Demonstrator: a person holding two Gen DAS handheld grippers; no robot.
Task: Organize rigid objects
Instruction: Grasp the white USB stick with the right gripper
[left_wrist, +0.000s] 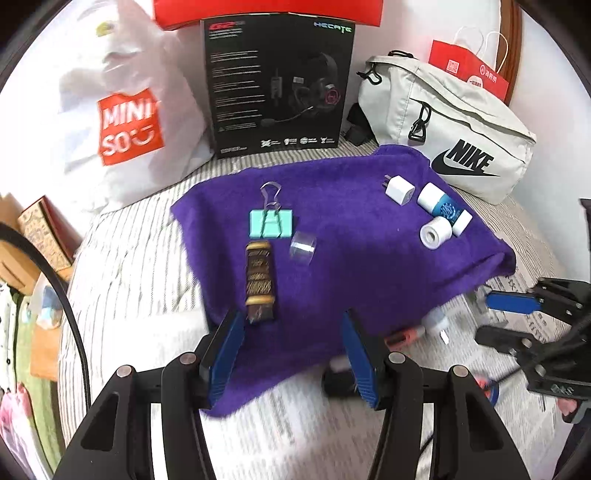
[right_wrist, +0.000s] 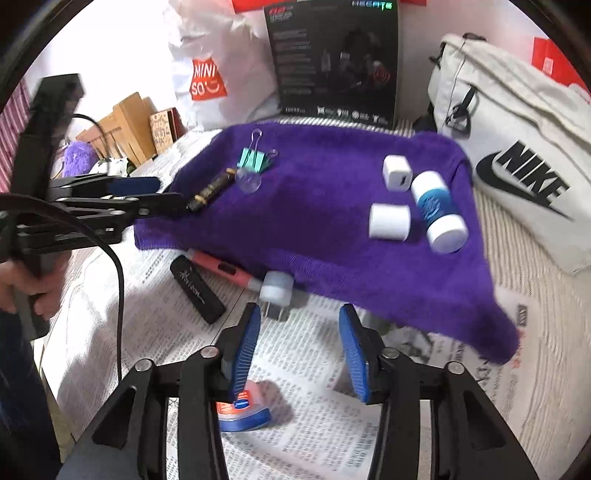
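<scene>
A fuzzy purple towel (left_wrist: 354, 229) lies rumpled over newspaper (right_wrist: 306, 350) on a ribbed, striped cover, and everything else is placed from it. On its left part lie a mint-green binder clip (left_wrist: 271, 223) with bent wire handles, a small clear plastic cylinder (left_wrist: 303, 248) just right of the clip, and a brown-and-gold patterned stick-shaped case (left_wrist: 259, 280) just below the clip. On its right part sit a white cube-shaped charger plug (left_wrist: 399, 190), a smooth white bottle with a blue label (left_wrist: 445, 208) lying on its side, and a white hollow roll (left_wrist: 436, 232) touching the bottle.

Off the towel's near edge, on the newspaper, lie a matte black rectangular bar (right_wrist: 197, 291), a coral-pink pen-like tool (right_wrist: 221, 267), a second white plug (right_wrist: 276, 286) with metal prongs, and a round blue-rimmed tin (right_wrist: 243, 410).

Behind the towel stand a glossy white shopping bag (left_wrist: 122, 122), a black cardboard headset box (left_wrist: 277, 88) and a pale fabric waist bag (left_wrist: 454, 122) with black clips.

The left gripper (left_wrist: 293, 354) hovers over the towel's near edge, blue ribbed pads spread, nothing between them. The right gripper (right_wrist: 299, 350) hangs over the newspaper, pads likewise apart and empty.
</scene>
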